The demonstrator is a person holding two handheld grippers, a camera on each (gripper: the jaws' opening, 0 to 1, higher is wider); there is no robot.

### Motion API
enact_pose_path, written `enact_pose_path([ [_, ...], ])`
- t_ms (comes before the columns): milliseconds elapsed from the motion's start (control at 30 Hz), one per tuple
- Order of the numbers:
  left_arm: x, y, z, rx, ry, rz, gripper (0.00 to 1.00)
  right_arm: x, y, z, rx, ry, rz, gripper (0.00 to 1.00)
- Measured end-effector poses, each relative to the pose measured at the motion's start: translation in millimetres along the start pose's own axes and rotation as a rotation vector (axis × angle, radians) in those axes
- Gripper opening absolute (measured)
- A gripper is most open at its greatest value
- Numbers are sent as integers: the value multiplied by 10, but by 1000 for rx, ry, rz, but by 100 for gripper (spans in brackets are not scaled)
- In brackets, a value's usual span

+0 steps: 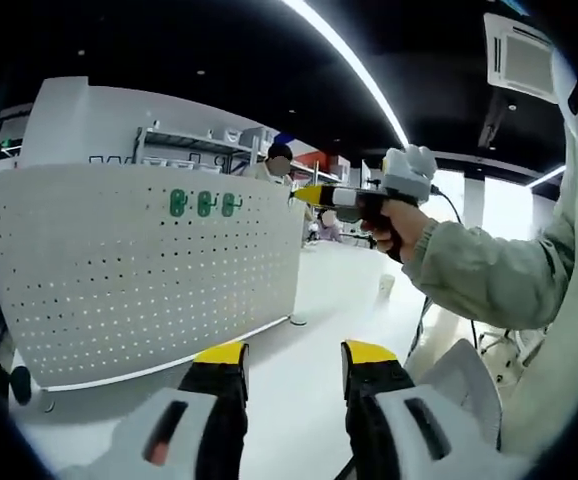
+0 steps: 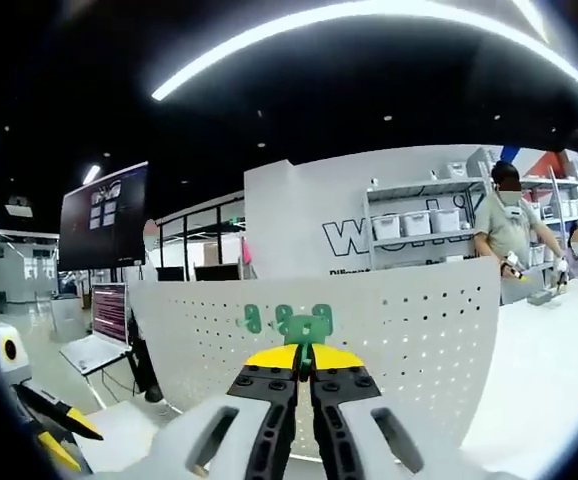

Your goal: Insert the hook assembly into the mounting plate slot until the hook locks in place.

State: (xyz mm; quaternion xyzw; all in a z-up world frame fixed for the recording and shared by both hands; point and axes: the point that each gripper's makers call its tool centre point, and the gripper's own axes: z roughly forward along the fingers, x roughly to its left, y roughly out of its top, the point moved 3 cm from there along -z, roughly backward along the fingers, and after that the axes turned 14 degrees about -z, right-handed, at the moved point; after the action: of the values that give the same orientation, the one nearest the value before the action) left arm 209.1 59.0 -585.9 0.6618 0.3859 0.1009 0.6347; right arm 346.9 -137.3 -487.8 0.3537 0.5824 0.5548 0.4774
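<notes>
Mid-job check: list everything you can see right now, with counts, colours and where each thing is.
White perforated metal mounting plate: one, standing upright on the table.
Green plastic hooks already on the plate: three, in a row near its top edge.
Green hook assembly: one, clamped in the right gripper's jaws, at the plate beside the mounted hooks.
White table: one, under the plate.
Shelving with white bins: behind the plate.
Dark monitor: one, left in the right gripper view.
People: two at the background bench.
Left gripper: yellow-tipped, open, empty.
Right gripper: yellow-tipped, shut on the hook assembly.
</notes>
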Motion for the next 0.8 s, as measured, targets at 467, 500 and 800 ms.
enact_pose_path([
  [467,73,-39,65,13,4,-19,38,-222,-118,378,43,-50,-57,2],
  [500,72,-37,70,14,2,-19,38,-231,-122,389,43,-54,-59,2],
  [800,98,-23,92,17,3,-17,38,-373,-79,557,60,-97,-203,2],
])
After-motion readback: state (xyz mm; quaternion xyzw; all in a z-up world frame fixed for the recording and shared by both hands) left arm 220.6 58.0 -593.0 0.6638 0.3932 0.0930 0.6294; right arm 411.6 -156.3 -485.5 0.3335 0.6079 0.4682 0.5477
